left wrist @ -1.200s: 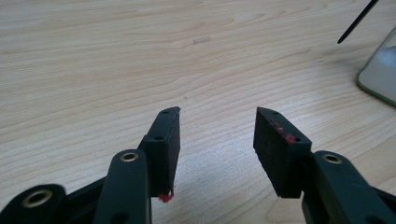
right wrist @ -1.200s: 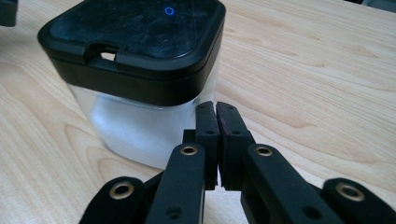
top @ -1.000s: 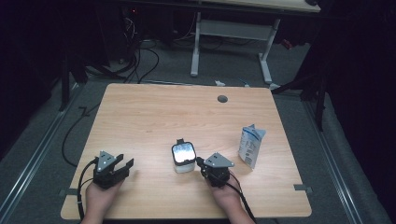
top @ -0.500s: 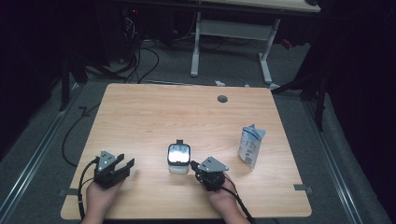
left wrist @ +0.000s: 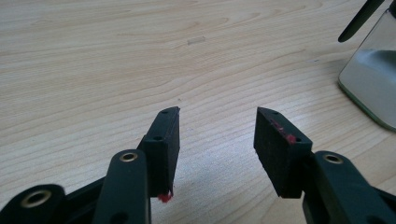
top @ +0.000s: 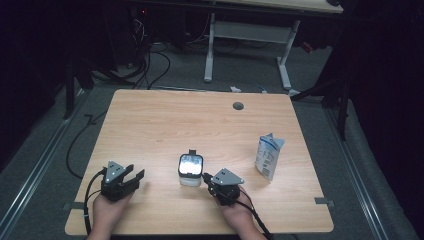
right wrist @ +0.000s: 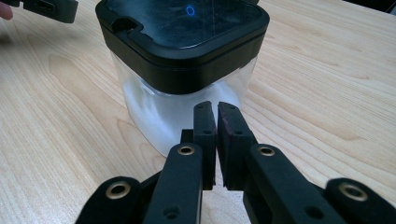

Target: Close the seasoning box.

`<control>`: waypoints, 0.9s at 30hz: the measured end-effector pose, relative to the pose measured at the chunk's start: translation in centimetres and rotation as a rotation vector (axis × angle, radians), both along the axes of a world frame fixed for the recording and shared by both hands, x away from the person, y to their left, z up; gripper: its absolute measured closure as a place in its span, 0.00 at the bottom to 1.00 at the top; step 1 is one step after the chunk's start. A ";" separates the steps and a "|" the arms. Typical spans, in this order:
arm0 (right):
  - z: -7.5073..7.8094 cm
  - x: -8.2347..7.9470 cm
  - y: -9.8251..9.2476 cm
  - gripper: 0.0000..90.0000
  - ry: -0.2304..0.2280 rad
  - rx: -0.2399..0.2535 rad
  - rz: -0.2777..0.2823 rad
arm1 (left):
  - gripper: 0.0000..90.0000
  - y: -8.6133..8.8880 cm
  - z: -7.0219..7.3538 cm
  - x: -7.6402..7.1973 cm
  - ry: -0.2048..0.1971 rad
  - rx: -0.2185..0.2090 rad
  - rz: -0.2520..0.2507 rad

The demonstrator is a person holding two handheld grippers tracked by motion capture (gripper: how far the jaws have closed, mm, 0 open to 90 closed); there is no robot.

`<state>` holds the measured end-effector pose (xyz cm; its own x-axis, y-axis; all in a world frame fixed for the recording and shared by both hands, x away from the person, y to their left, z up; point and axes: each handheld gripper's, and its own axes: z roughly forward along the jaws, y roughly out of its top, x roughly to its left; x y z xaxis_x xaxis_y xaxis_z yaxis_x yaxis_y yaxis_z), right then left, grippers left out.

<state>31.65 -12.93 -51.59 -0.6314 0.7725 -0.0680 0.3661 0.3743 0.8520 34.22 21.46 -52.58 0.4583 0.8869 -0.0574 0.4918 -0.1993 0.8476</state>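
Note:
A clear square container [top: 190,167] with a black lid stands near the table's front edge, between the two grippers. My right gripper [top: 206,177] lies just right of it, jaws shut with nothing between them. In the right gripper view its fingertips [right wrist: 215,106] point at the container's [right wrist: 182,51] clear lower wall, very close; I cannot tell if they touch it. My left gripper [top: 136,175] rests at the front left, open and empty. Its jaws [left wrist: 217,116] stand well apart over bare wood, with the container [left wrist: 373,84] off to the right.
A white and blue carton [top: 268,156] stands upright at the right of the wooden table [top: 200,120]. A round cable hole [top: 238,106] sits near the far edge. The other gripper's black jaw [right wrist: 46,7] shows in the right gripper view's top left corner. Dark floor and cables surround the table.
The right gripper has shifted a little to the left and toward the person. The container has slid slightly left with it. The left gripper has stayed put.

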 end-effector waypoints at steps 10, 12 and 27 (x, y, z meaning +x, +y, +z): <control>0.2 0.3 -1.7 0.92 0.000 0.014 -0.043 | 0.57 -0.3 0.0 0.3 0.000 -0.003 -0.011; 0.3 0.2 -2.4 0.92 0.000 0.016 -0.062 | 0.57 -0.5 0.0 0.4 0.002 -0.004 -0.018; 1.0 -1.0 -9.9 0.87 -0.017 0.066 -0.245 | 0.57 -2.2 0.1 1.5 -0.002 -0.007 -0.065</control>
